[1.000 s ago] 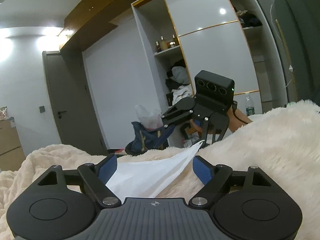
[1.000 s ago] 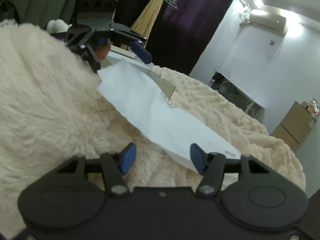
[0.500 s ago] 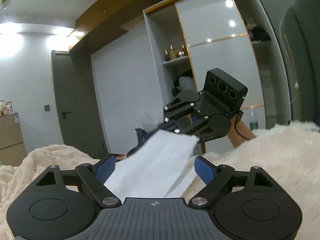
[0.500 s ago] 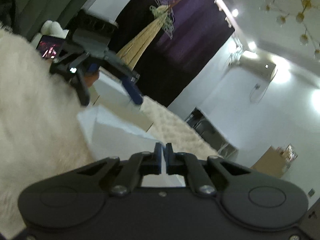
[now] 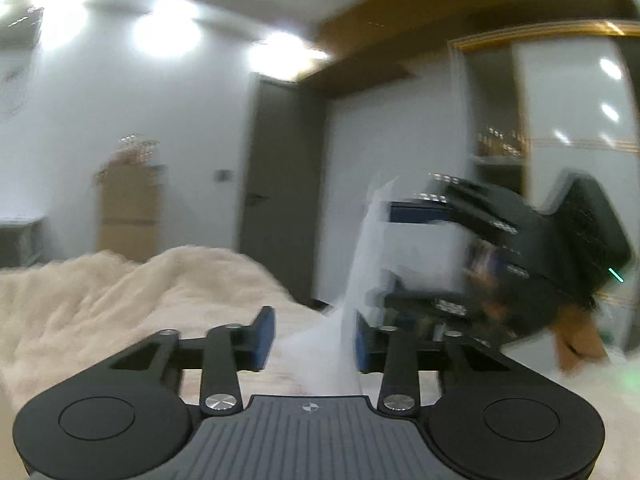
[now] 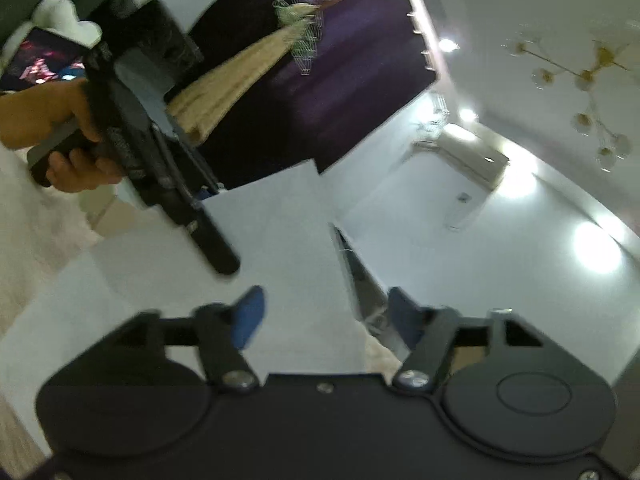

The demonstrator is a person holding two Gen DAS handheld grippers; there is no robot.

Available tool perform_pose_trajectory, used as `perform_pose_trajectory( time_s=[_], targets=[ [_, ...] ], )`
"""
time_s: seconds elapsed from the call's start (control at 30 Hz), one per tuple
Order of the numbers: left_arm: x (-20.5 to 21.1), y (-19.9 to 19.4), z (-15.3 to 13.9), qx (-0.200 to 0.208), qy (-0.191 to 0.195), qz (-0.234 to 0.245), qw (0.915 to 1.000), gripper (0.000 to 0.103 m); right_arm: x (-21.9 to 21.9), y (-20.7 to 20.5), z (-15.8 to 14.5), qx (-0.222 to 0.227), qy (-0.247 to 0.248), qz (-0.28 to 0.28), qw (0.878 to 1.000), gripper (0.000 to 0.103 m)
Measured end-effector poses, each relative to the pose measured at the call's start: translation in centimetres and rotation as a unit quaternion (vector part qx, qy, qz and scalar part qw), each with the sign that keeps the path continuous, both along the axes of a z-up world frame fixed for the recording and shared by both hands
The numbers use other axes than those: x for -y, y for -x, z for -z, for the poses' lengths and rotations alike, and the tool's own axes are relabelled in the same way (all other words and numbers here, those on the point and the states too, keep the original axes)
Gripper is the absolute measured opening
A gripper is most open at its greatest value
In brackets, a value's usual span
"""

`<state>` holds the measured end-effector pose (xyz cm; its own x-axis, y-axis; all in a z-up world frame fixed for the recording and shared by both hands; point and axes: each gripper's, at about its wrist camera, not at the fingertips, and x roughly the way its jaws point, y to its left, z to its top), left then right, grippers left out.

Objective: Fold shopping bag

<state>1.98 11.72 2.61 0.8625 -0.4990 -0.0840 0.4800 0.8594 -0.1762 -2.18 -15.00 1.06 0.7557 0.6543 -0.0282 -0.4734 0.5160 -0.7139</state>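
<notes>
White shopping bag (image 6: 280,248) (no legible print) – left gripper (image 5: 314,334) closing round it, right gripper (image 6: 324,312) opening.

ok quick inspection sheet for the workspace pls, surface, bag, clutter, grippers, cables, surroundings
Surface: cream fluffy blanket, rumpled, bare on the left of the left wrist view.
Job's things: white shopping bag, lifted off the blanket, running between both grippers; blurred.
Clutter: nothing seen on the blanket besides the bag.
Grippers: left gripper closing, the bag between its pads, no press visible yet. Right gripper opening, pads clear of the bag lying between them. A hand holds the left gripper.
Cables: nothing seen.
Surroundings: grey door, cardboard box, wardrobe shelves, dark curtain, air conditioner, ceiling lamp.
</notes>
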Motion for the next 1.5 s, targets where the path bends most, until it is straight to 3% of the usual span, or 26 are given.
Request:
perform_pose_trajectory(
  time_s=[0.17, 0.3, 0.4, 0.47, 0.6, 0.63, 0.7, 0.83, 0.87, 0.93, 0.97, 1.0, 1.1, 1.17, 1.23, 1.3, 1.33, 1.43, 1.5],
  targets=[
    [-2.9, -1.8, 1.0, -0.026, 0.028, -0.033, 0.9987, 0.019, 4.7, -1.4, 0.3, -0.044, -0.084, 0.042, 0.995, 0.077],
    [-4.3, -2.5, 1.2, -0.041, 0.025, -0.061, 0.997, 0.022, 9.0, -4.7, 1.3, -0.104, -0.138, 0.099, 0.98, 0.078],
    [-4.8, -2.4, 0.6, -0.042, -0.004, -0.084, 0.9956, 0.052, 12.3, -6.9, 3.1, -0.126, -0.147, 0.121, 0.974, 0.078],
    [-5.1, -1.0, 0.1, -0.03, -0.034, -0.078, 0.9959, 0.072, 14.4, -7.4, 4.2, -0.126, -0.143, 0.105, 0.976, 0.078],
    [-4.8, 2.3, -1.2, 0.015, -0.088, -0.029, 0.9956, 0.092, 17.7, -8.0, 6.3, -0.144, -0.124, 0.067, 0.98, 0.079],
    [-4.2, 4.1, -1.6, 0.036, -0.113, 0.033, 0.9924, 0.094, 18.2, -8.3, 6.7, -0.158, -0.111, 0.068, 0.979, 0.079],
    [-2.6, 6.2, -1.5, 0.067, -0.147, 0.102, 0.9815, 0.094, 18.1, -8.3, 7.2, -0.171, -0.084, 0.065, 0.98, 0.079],
    [1.1, 8.8, -0.5, 0.131, -0.236, 0.149, 0.9513, 0.095, 16.5, -8.1, 7.8, -0.172, -0.037, 0.045, 0.983, 0.079],
    [2.4, 9.2, 0.1, 0.141, -0.271, 0.15, 0.9404, 0.095, 16.1, -7.9, 7.9, -0.169, -0.032, 0.043, 0.984, 0.08],
    [4.0, 9.3, 0.8, 0.146, -0.303, 0.159, 0.9281, 0.095, 14.6, -7.8, 8.2, -0.162, -0.015, 0.044, 0.986, 0.08],
    [4.8, 9.2, 1.2, 0.146, -0.31, 0.167, 0.9246, 0.095, 13.8, -8.1, 8.4, -0.16, -0.009, 0.046, 0.986, 0.08],
    [5.1, 8.9, 1.2, 0.143, -0.302, 0.169, 0.9273, 0.095, 13.4, -8.6, 8.3, -0.159, -0.006, 0.047, 0.986, 0.08],
    [5.9, 7.9, 1.1, 0.135, -0.278, 0.167, 0.9361, 0.092, 11.9, -9.5, 8.7, -0.158, -0.001, 0.04, 0.987, 0.08],
    [6.6, 7.6, 1.2, 0.138, -0.266, 0.154, 0.9416, 0.081, 10.9, -9.8, 9.0, -0.16, 0.003, 0.032, 0.987, 0.079],
    [7.8, 7.1, 1.6, 0.123, -0.263, 0.158, 0.9439, 0.05, 10.1, -10.1, 9.2, -0.165, 0.008, 0.021, 0.986, 0.075],
    [8.9, 6.7, 2.0, 0.108, -0.261, 0.161, 0.9457, 0.029, 9.9, -10.1, 9.1, -0.173, 0.021, 0.011, 0.985, 0.059],
    [9.4, 6.6, 2.2, 0.102, -0.264, 0.16, 0.9457, 0.017, 10.0, -9.9, 9.1, -0.172, 0.031, 0.006, 0.985, 0.058],
    [9.6, 6.1, 2.0, 0.097, -0.26, 0.147, 0.9494, 0.005, 11.0, -8.8, 8.4, -0.153, 0.028, 0.016, 0.988, 0.063],
    [8.5, 5.9, 1.1, 0.101, -0.223, 0.119, 0.9621, 0.004, 12.8, -8.0, 7.2, -0.142, -0.004, 0.023, 0.99, 0.068]
  ],
)
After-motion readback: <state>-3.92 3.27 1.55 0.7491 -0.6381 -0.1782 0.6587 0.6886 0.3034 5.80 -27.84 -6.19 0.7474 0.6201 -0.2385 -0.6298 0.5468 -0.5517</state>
